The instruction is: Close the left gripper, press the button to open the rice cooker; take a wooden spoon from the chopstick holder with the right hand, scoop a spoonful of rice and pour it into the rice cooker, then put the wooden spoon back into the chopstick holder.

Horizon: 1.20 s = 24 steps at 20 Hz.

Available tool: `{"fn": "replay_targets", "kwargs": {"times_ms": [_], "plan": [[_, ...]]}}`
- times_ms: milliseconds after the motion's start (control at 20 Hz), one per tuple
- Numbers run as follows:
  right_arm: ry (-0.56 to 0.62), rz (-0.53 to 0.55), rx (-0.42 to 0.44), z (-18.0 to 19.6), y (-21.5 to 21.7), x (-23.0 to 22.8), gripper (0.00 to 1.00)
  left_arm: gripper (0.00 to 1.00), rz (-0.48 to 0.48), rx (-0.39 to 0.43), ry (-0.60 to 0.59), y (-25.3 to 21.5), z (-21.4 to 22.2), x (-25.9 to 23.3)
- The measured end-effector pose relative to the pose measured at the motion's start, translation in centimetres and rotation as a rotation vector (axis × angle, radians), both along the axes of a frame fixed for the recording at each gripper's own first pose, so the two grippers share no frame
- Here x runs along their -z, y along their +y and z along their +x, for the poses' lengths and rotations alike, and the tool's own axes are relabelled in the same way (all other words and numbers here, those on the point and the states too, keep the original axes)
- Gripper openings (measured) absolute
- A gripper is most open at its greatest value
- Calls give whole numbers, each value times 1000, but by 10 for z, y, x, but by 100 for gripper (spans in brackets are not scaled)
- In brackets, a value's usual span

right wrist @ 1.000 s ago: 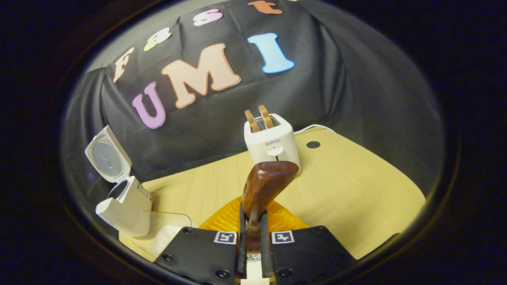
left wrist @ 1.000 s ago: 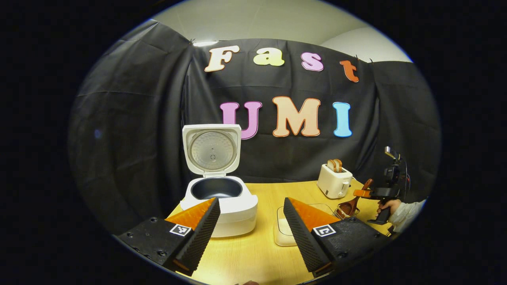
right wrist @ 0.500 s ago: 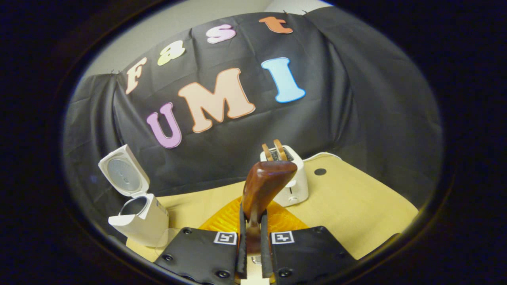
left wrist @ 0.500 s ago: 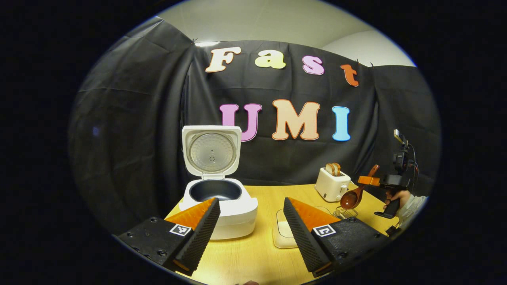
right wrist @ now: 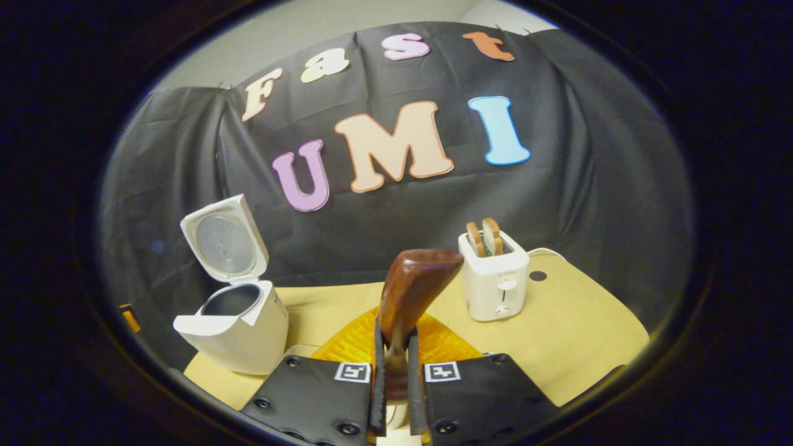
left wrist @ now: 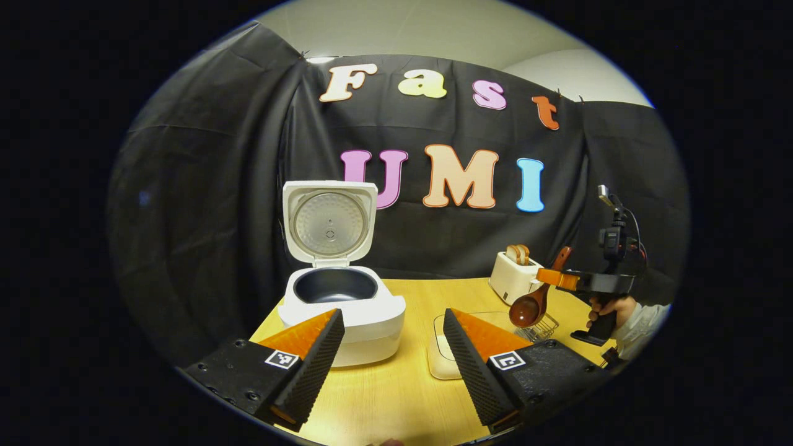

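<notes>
Left gripper view: the left gripper [left wrist: 391,347] sits at the bottom of the frame, its fingers spread wide with nothing between them. Left of centre stands the white rice cooker [left wrist: 342,310], lid raised, its dark pot visible. At lower right, the right gripper [left wrist: 560,277] pinches the wooden spoon [left wrist: 534,302], whose bowl hangs just above the wire chopstick holder [left wrist: 536,326]. A shallow clear rice container [left wrist: 441,359] lies between cooker and holder.

Right gripper view: the right gripper's fingers [right wrist: 378,371] are pressed together on the spoon's handle at bottom centre. The cooker sits lower left, a toaster [right wrist: 494,272] right of centre.

Judging by this, the spoon is freshly lifted out; next comes carrying it to the rice and dipping the bowl in.

The surface is a pale wooden table [right wrist: 576,334], backed by black cloth.
</notes>
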State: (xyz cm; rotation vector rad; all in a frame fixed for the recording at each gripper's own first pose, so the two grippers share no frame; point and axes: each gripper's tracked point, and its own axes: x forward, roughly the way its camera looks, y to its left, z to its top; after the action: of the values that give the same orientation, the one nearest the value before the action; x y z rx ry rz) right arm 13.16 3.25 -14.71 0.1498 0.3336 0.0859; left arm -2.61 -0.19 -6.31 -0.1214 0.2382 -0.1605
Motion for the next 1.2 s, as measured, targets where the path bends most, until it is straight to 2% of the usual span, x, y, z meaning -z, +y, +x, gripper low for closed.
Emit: {"fn": "replay_targets", "kwargs": {"times_ms": [400, 900, 1050, 1200], "plan": [[0, -118, -42, 5, 45, 32, 17, 95, 16, -14, 29, 28, -12, 12], [33, -336, 1, 19, 72, 86, 17, 95, 47, -59, 43, 73, -19, 17], [35, -357, -26, 18, 91, 91, 18, 95, 45, -67, 47, 80, -18, 19], [67, -308, -57, 10, 115, 100, 19, 95, 42, -64, 48, 83, -16, 21]]}}
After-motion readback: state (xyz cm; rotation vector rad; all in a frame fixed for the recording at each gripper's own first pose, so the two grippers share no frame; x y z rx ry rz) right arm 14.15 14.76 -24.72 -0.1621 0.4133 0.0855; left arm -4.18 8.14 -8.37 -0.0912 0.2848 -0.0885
